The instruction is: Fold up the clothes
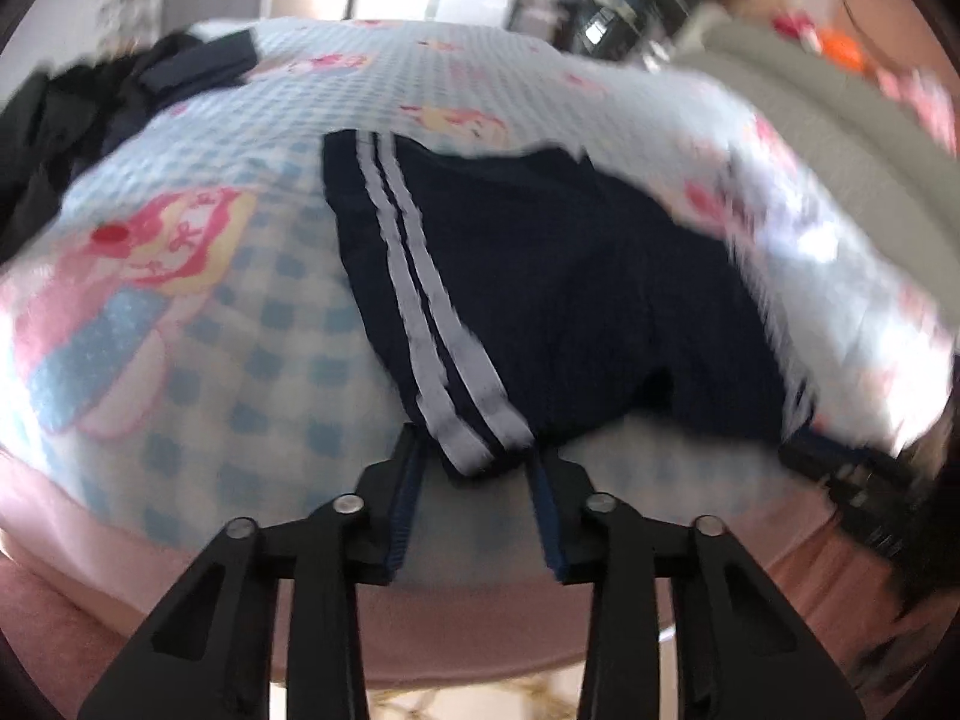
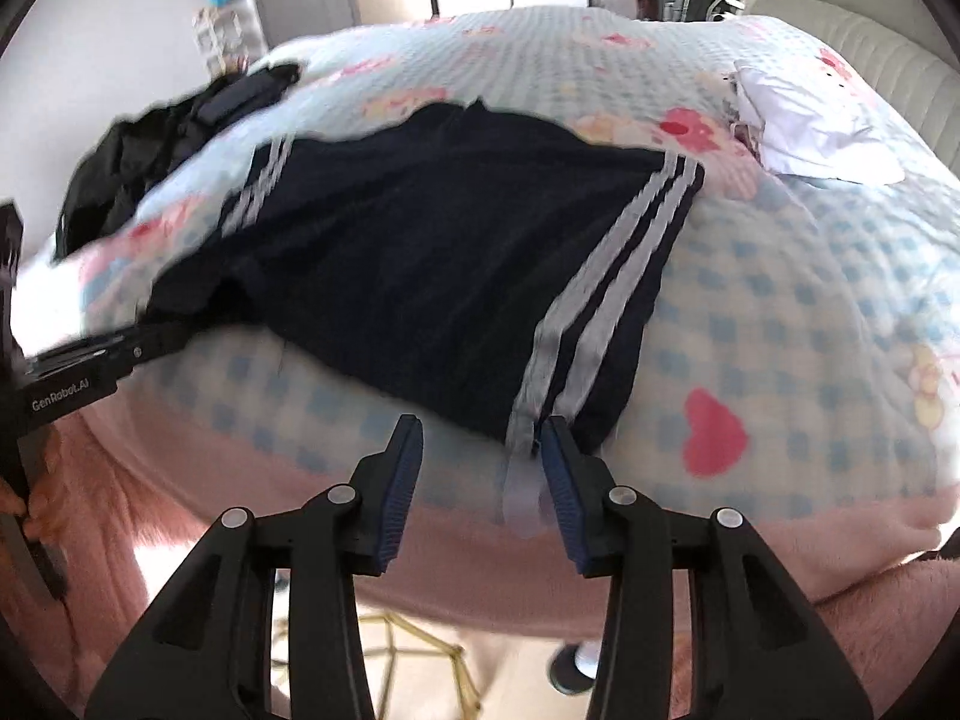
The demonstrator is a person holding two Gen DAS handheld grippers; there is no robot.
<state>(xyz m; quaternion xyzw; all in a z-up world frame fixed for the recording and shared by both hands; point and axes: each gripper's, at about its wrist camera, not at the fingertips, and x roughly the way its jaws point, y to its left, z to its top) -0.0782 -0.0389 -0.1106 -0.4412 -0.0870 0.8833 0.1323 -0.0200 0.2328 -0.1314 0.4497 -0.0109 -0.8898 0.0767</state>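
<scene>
Navy shorts (image 1: pixel 540 276) — striped hem between left claw (image 1: pixel 477 468) fingers.

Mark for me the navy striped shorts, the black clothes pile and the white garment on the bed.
navy striped shorts (image 2: pixel 420 264): right wrist view, plain middle panel.
black clothes pile (image 2: pixel 132 168): right wrist view, centre of heap.
white garment (image 2: pixel 804 126): right wrist view, middle of crumpled cloth.

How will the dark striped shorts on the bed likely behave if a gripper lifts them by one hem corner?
The shorts would probably droop limply; their edges already lie wavy on the bedspread. Likely light, being thin fabric. The open right gripper may pinch just one layer.
</scene>
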